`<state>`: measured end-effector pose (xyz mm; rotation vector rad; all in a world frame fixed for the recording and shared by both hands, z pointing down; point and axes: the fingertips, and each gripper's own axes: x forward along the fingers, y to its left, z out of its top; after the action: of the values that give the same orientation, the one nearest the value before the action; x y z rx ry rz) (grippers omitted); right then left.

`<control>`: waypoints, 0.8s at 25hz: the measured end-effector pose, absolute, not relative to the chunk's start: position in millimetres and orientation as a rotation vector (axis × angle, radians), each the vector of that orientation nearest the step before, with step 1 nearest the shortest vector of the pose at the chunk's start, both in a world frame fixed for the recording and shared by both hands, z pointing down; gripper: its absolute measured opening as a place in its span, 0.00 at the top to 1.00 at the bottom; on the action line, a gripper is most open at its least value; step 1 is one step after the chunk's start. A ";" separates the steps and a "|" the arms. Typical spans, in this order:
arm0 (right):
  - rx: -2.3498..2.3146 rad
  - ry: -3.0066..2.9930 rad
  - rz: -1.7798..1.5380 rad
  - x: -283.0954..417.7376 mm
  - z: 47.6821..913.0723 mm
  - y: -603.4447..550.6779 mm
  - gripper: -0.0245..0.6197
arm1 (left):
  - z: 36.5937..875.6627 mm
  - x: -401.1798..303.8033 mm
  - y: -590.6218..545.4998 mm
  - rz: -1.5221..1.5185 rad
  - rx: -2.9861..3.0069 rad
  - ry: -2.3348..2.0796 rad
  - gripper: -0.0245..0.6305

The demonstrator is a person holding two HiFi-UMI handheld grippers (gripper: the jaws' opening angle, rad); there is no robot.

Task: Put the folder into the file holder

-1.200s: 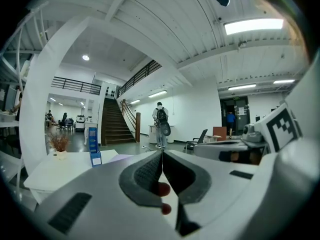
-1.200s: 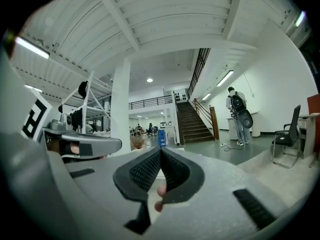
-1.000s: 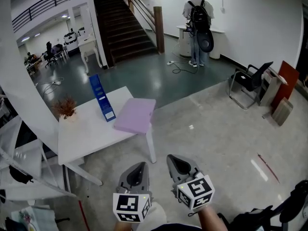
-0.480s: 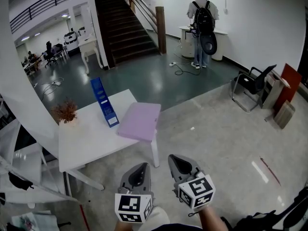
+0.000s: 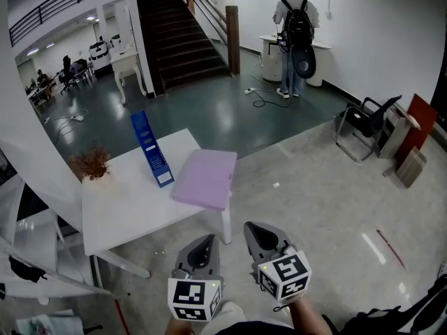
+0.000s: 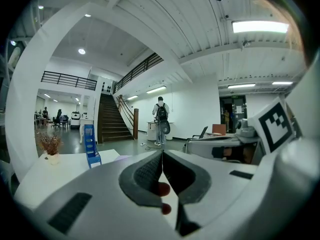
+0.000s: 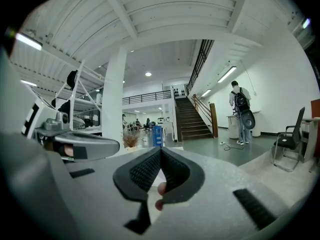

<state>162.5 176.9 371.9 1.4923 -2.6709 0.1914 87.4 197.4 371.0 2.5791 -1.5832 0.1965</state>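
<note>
The person stands a little way back from a white table [image 5: 126,204], holding both tools out low in front of them, side by side and pointing roughly toward it. The left gripper [image 5: 207,239] is clenched: its own view shows the two dark ribbed pads pressed together with nothing between them. The right gripper [image 5: 253,229] is clamped tight in the same way, pads meeting at the tip and holding nothing. Each carries its marker cube at the back, close to the person's wrists. The purple folder [image 5: 206,179] lies flat on the table at the near right corner, with its right side reaching over the table's edge, well apart from both grippers. Just to its left stands the blue file holder [image 5: 151,149], upright and narrow, set at a slant across the tabletop; I cannot tell whether its base touches the folder. A small dried plant [image 5: 89,162] in a pale pot sits near the table's far left corner. Beyond the table the floor turns dark and glossy, and a dark staircase [image 5: 181,37] climbs away at the back. Over by the white wall a person with a backpack [image 5: 296,30] stands facing a counter, back turned to us. A black chair [image 5: 363,121] stands off to the right by the wall.
</note>
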 end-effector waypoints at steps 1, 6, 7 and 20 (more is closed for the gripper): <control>1.492 -2.668 0.193 160.2 372.3 173.8 0.96 | 372.0 85.5 194.0 0.196 2.581 -1.578 0.95; 1.502 -2.650 0.198 151.3 374.6 157.8 0.96 | 377.6 77.2 177.2 0.204 2.589 -1.554 0.96; 1.503 -2.648 0.202 149.3 375.1 155.3 0.96 | 377.8 75.5 174.2 0.204 2.592 -1.550 0.95; 1.540 -2.611 0.153 137.3 385.0 132.9 0.96 | 384.6 62.1 153.8 0.196 2.607 -1.519 0.95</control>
<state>137.3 132.9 385.0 1.5404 -2.6115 0.1531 62.1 153.8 384.6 2.6072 -1.5188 0.1963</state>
